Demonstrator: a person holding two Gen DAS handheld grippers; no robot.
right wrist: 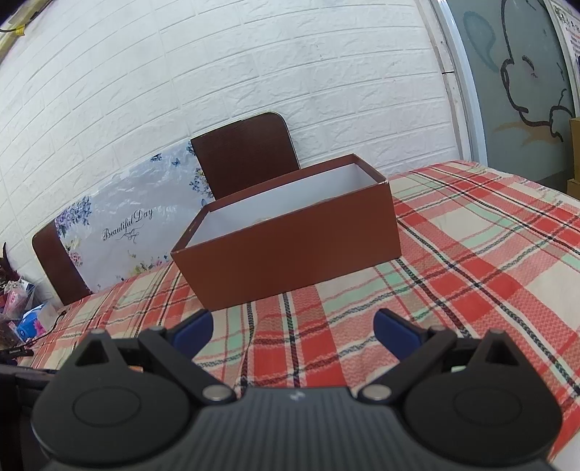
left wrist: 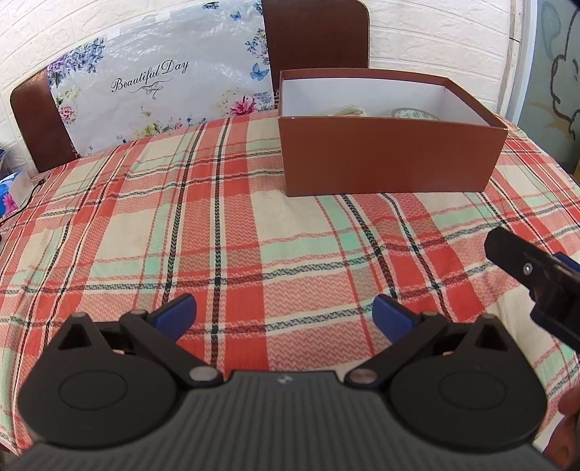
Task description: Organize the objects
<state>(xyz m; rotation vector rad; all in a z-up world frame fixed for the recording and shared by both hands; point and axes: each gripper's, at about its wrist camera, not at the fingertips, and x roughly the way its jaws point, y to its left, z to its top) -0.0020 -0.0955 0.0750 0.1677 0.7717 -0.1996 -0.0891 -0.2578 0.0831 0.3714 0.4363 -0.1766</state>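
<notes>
A brown open box with a white inside stands on the plaid tablecloth at the far right. Inside it I see a pale cream item and a green patterned dish, both mostly hidden by the front wall. My left gripper is open and empty, low over the cloth in front of the box. The right gripper's black finger shows at the right edge. In the right wrist view the box is ahead, and my right gripper is open and empty over the cloth.
Two brown chair backs stand behind the table, with a floral "Beautiful Day" bag between them. A tissue pack and a black cable lie at the left edge. A white brick wall is behind.
</notes>
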